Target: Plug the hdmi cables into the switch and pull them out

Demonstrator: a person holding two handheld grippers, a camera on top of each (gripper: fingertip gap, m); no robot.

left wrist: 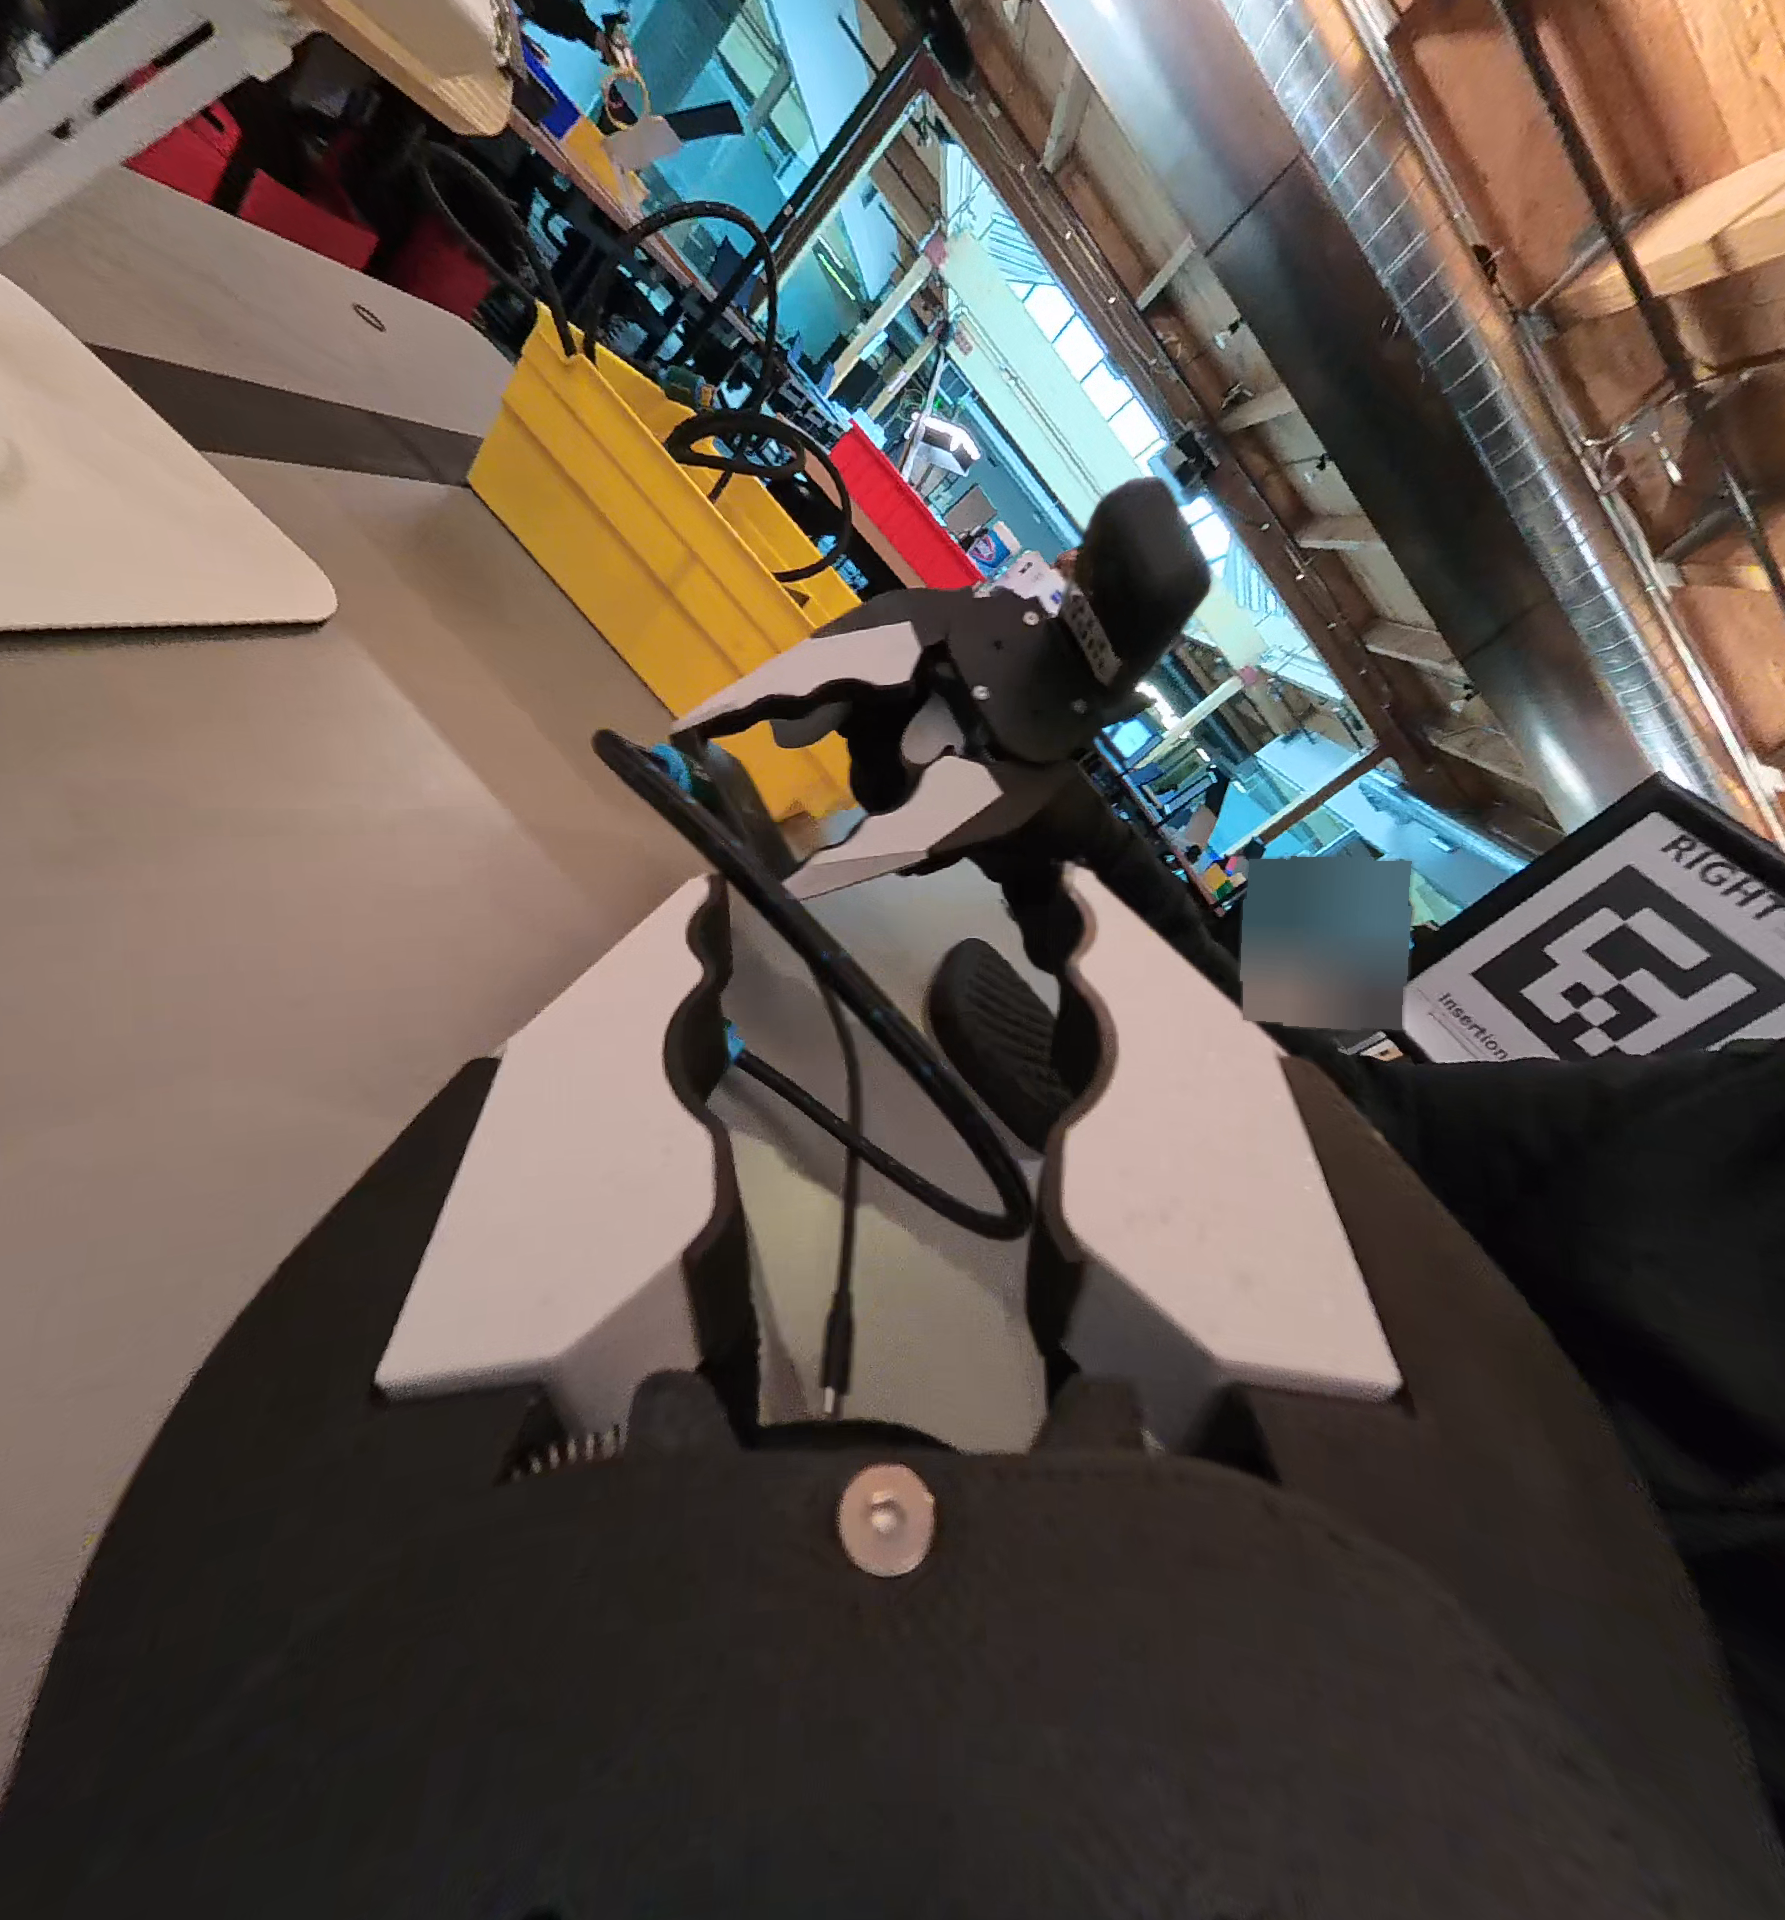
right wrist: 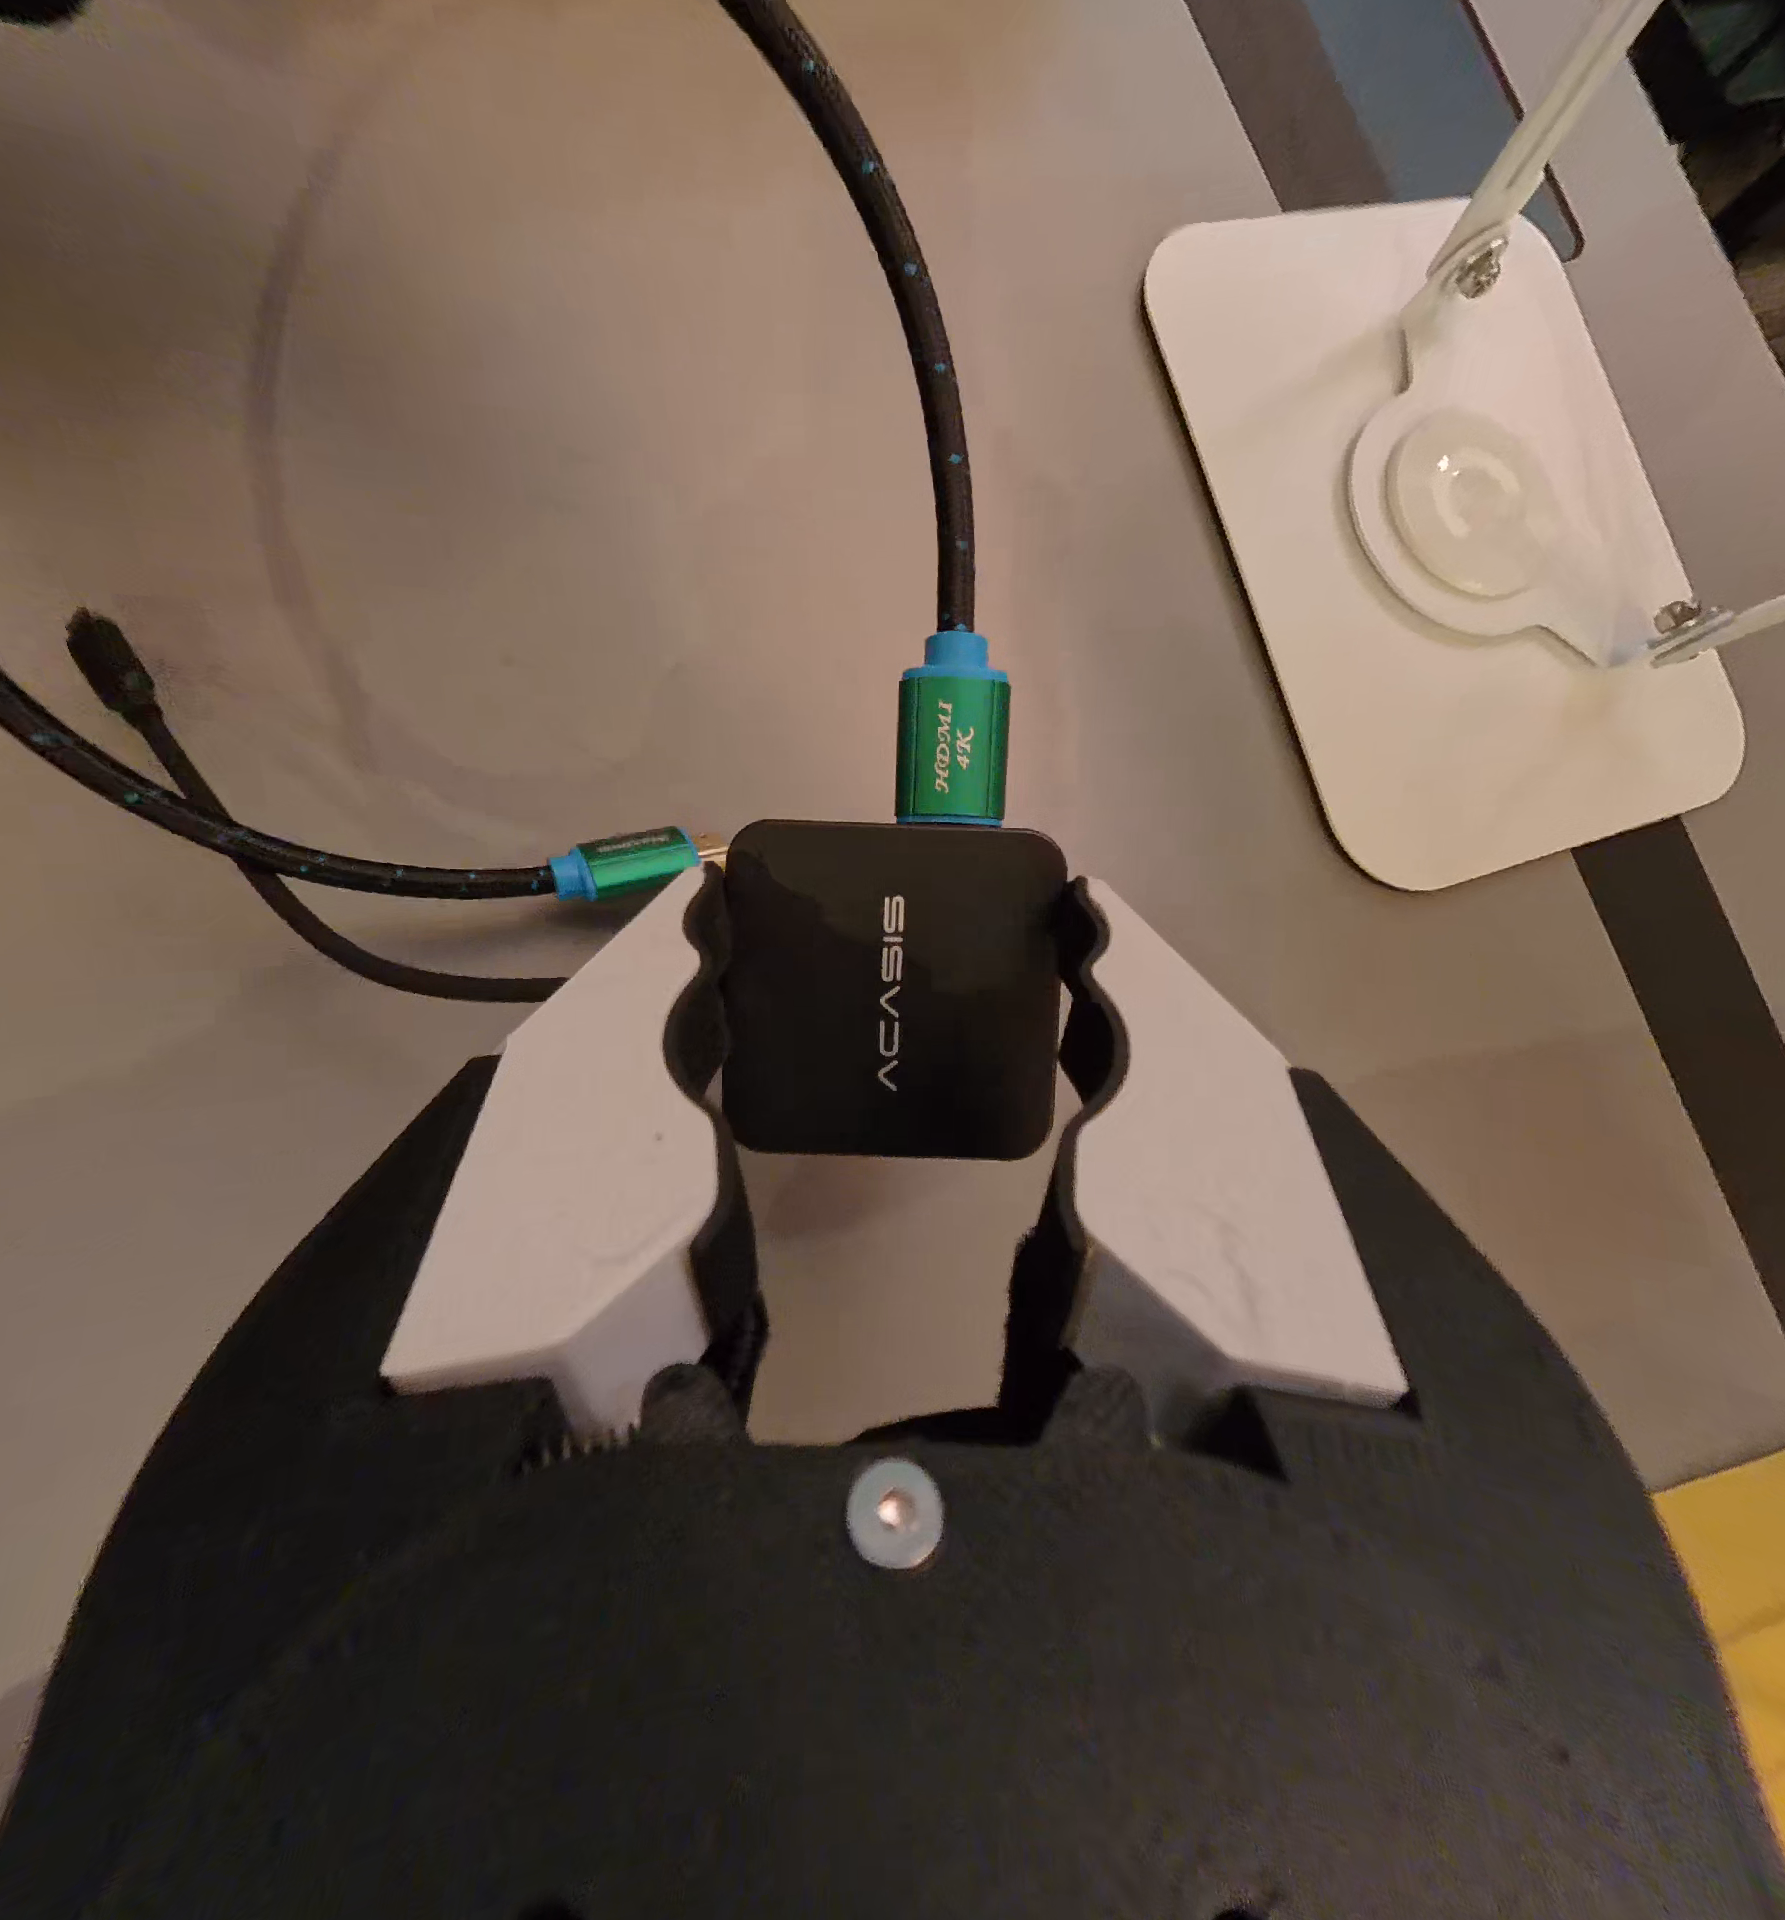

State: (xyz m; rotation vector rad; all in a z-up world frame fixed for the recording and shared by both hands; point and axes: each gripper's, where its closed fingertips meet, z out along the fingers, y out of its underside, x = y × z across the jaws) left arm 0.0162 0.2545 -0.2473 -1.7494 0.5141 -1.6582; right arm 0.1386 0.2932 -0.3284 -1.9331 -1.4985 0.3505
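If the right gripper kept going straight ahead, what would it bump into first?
The right gripper already has the black switch between its fingers, so it would push that first. Just beyond sits the green HDMI plug, plugged into the switch's far edge. How high the gripper sits is unclear.

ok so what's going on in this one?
A person is working an HDMI switch with two handheld grippers. The right gripper is clamped on the sides of the black HDMI switch on the grey table. One green HDMI plug is seated in the switch's far edge; a second green plug lies loose by its left corner, not inserted. The left gripper is open and holds nothing, above a thin black cable.
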